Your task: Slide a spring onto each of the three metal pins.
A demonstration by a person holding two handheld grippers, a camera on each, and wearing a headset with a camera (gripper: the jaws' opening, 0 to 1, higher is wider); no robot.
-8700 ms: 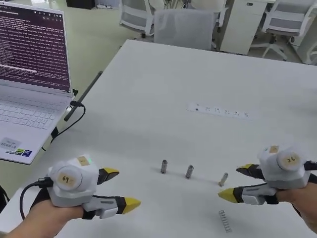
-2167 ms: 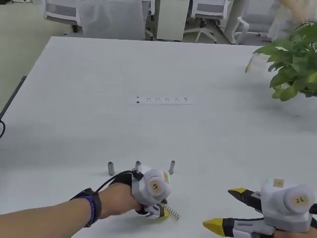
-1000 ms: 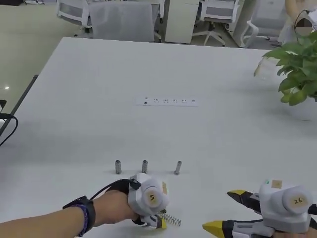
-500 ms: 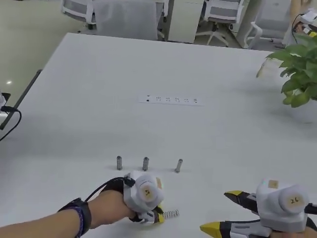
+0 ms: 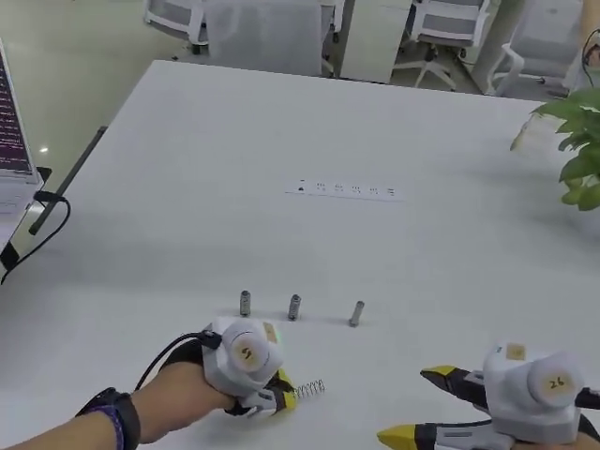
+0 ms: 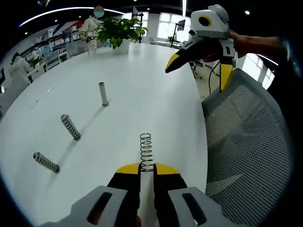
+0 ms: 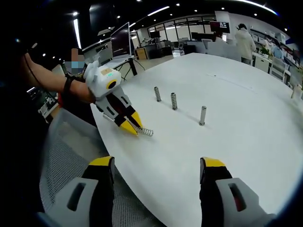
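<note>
Three metal pins stand in a row on the white table. The left pin (image 5: pixel 245 302) (image 7: pixel 156 93) and the middle pin (image 5: pixel 294 307) (image 7: pixel 173 100) each carry a spring. The right pin (image 5: pixel 356 313) (image 6: pixel 102 93) (image 7: pixel 202 115) is bare. My left gripper (image 5: pixel 284 398) (image 6: pixel 147 167) is shut on one end of a loose spring (image 5: pixel 310 386) (image 6: pixel 146 150) (image 7: pixel 145 131). The spring sticks out forward, low over the table, in front of the pins. My right gripper (image 5: pixel 415 406) (image 7: pixel 156 163) is open and holds nothing, near the front edge to the right.
A white power strip (image 5: pixel 345 190) lies mid-table beyond the pins. A laptop edge (image 5: pixel 11 131) and a black cable (image 5: pixel 47 220) sit at the far left. A potted plant (image 5: pixel 579 141) stands at the right, and office chairs (image 5: pixel 272 33) behind the table.
Earlier the loose spring lay on the table and my left gripper was open. Now the left gripper is shut on the spring and has shifted slightly left below the pins. The head camera has panned.
</note>
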